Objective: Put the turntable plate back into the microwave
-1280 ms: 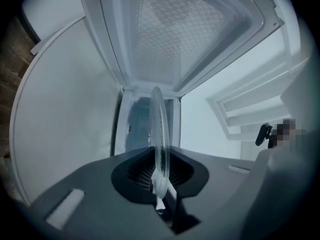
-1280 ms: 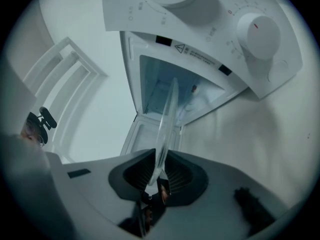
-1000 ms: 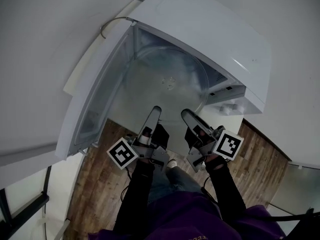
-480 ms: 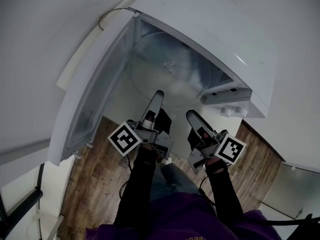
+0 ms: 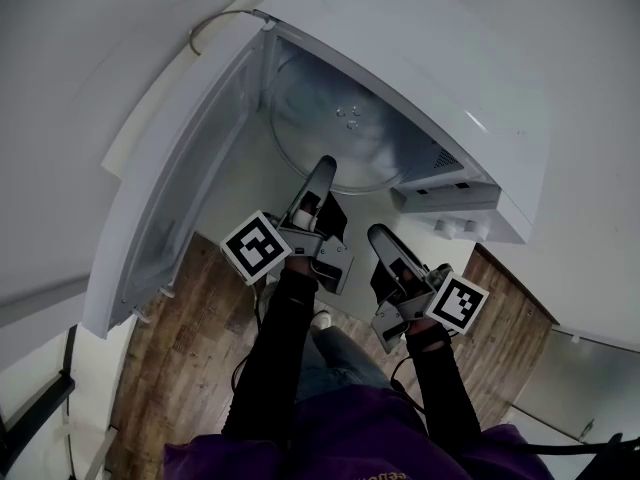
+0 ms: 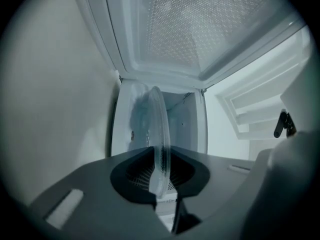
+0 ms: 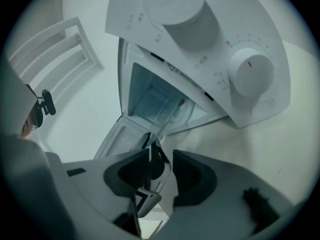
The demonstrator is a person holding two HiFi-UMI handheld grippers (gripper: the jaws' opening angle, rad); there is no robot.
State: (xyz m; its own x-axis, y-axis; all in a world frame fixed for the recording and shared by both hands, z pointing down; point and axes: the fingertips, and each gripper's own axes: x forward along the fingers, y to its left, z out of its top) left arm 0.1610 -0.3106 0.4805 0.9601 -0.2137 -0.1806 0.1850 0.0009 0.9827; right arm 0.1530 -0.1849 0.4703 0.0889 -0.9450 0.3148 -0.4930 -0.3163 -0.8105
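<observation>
The clear glass turntable plate [image 5: 350, 133] lies partly inside the white microwave [image 5: 440, 58], whose door [image 5: 170, 198] stands open to the left. My left gripper [image 5: 325, 166] is shut on the plate's near rim. In the left gripper view the plate [image 6: 159, 129] runs edge-on between the jaws of the left gripper [image 6: 159, 176], reaching into the cavity [image 6: 185, 124]. My right gripper [image 5: 378, 236] hangs back to the right, open, holding nothing. In the right gripper view the right gripper [image 7: 160, 171] frames the left gripper [image 7: 154, 151] and the plate [image 7: 167, 115].
Two round knobs [image 7: 250, 71] sit on the microwave's control panel at the right of the cavity. The microwave stands on a white counter [image 5: 250, 193] over a wooden floor [image 5: 190, 338]. A white slatted chair [image 7: 55, 49] stands to one side. A cable [image 5: 205, 28] loops behind the door.
My left gripper has pushed forward with the plate, carrying it deeper into the cavity. The right gripper has stayed back, its jaws have widened, and the plate's rim is now away from it.
</observation>
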